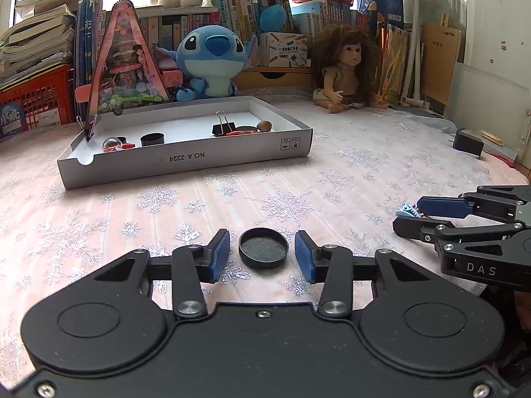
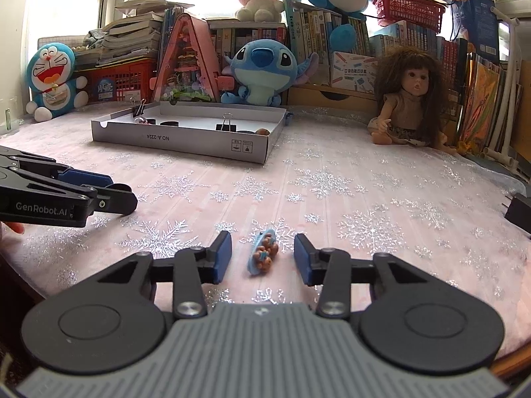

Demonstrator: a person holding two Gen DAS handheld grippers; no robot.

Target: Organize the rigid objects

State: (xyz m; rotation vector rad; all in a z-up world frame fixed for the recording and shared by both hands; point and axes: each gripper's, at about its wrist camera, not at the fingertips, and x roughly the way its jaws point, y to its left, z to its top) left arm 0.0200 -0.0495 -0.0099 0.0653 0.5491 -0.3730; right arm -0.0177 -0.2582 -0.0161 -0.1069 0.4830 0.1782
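Note:
A round black cap (image 1: 263, 248) lies on the pink snowflake cloth between the blue pads of my left gripper (image 1: 262, 255). The pads stand a little off its sides, so the gripper is open. In the right wrist view a small blue hair clip with brown beads (image 2: 264, 253) lies between the jaws of my right gripper (image 2: 262, 255), which is also open, with clear gaps on both sides. The white cardboard tray (image 1: 186, 162) sits farther back. It holds a black binder clip (image 1: 223, 126), a black ring (image 1: 152, 139), a glass ball (image 1: 112, 144) and a brown nut (image 1: 264, 126).
Behind the tray stand a blue plush toy (image 1: 212, 59), a pink triangular model house (image 1: 127, 59) and shelves of books. A doll (image 1: 345, 66) sits at the back right. A black adapter (image 1: 468, 142) lies at the right edge. A second binder clip (image 1: 88, 129) grips the tray's left wall.

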